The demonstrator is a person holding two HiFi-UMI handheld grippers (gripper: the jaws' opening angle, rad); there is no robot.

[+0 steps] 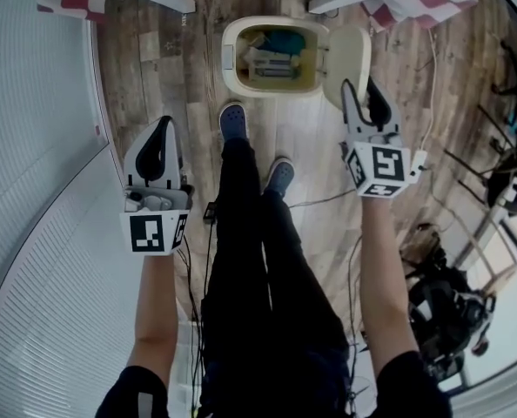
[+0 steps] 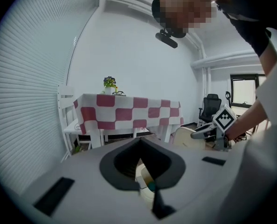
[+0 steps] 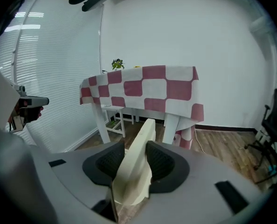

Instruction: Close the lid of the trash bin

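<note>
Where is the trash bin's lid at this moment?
In the head view the lid stands open at the right of the trash bin, between the jaws of the right gripper.

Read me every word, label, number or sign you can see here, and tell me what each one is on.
No words or numbers can be read.
Square markers on the left gripper and right gripper: black-and-white patterns, no letters.
Packaging in the trash bin: any print too small to read.
</note>
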